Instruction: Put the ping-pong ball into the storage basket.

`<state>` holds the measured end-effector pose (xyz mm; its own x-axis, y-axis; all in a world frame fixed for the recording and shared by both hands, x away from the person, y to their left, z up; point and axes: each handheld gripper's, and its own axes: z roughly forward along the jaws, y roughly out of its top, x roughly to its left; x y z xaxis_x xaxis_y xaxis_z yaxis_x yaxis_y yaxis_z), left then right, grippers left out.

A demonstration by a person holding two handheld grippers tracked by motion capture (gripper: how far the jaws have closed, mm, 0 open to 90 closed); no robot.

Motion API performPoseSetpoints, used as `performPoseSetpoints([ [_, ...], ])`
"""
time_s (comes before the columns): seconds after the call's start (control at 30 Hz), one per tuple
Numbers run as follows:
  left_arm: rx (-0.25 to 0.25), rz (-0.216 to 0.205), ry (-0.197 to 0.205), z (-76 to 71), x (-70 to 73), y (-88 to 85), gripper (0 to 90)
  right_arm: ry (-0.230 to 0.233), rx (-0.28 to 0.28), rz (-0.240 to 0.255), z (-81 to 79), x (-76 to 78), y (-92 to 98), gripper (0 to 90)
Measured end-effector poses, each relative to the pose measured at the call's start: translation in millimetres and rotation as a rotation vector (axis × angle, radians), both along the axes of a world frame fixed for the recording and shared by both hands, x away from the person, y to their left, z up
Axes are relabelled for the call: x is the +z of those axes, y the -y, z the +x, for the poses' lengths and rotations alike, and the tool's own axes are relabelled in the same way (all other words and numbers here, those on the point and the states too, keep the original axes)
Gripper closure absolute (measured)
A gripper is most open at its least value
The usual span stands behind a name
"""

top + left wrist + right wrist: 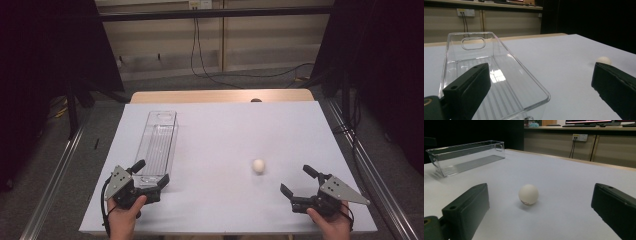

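i see my right gripper (298,180) spread wide and empty, with the white ball (258,165) resting on the tabletop (225,130) just ahead of it. my left gripper (151,173) gapes wide at the near end of the clear bin (159,137), possibly touching its rim.

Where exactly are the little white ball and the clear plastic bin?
white ball (528,194), right gripper view, middle of its front face.
clear plastic bin (161,123), high view, bare floor near its far end.
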<state>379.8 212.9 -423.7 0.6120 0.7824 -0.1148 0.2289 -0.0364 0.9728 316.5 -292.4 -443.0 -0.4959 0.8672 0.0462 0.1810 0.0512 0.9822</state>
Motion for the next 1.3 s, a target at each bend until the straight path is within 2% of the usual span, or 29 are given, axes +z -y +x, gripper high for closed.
performPoseSetpoints([
  [0.3, -0.017, 0.016, -0.001, 2.5, 2.1, 7.9, 2.3, -0.001, 0.0, 0.002, -0.6, 0.7, 0.9, 1.2],
  [0.47, -0.036, -0.004, -0.006, 3.9, 3.1, 13.5, 2.3, 0.001, -0.005, 0.007, -0.6, 1.1, 0.8, 1.3],
  [0.5, -0.035, 0.009, -0.003, 4.6, 3.4, 13.0, 2.3, 0.0, -0.002, 0.003, -0.6, 1.0, 0.8, 1.4],
  [0.63, -0.036, 0.003, -0.01, 4.7, 4.3, 17.1, 2.1, 0.003, 0.001, -0.001, -0.3, 0.8, 0.8, 1.4],
  [0.73, -0.054, 0.0, -0.008, 5.9, 4.9, 19.0, 1.9, -0.001, -0.001, 0.0, -0.5, 0.9, 0.8, 1.5],
  [0.83, -0.056, 0.013, -0.014, 6.7, 5.3, 21.1, 1.9, -0.001, -0.001, 0.001, -0.5, 1.0, 0.9, 1.5],
  [1.13, -0.072, 0.007, -0.011, 8.9, 8.0, 28.4, 1.8, 0.004, 0.0, -0.005, -0.7, 1.2, 0.9, 1.7],
  [1.2, -0.075, 0.024, -0.015, 9.4, 8.4, 28.8, 1.8, 0.005, 0.002, -0.005, -0.8, 1.4, 0.9, 1.8],
  [1.3, -0.069, 0.017, -0.016, 9.8, 8.4, 31.1, 1.7, 0.006, 0.0, -0.004, -1.0, 1.5, 0.6, 1.8],
])
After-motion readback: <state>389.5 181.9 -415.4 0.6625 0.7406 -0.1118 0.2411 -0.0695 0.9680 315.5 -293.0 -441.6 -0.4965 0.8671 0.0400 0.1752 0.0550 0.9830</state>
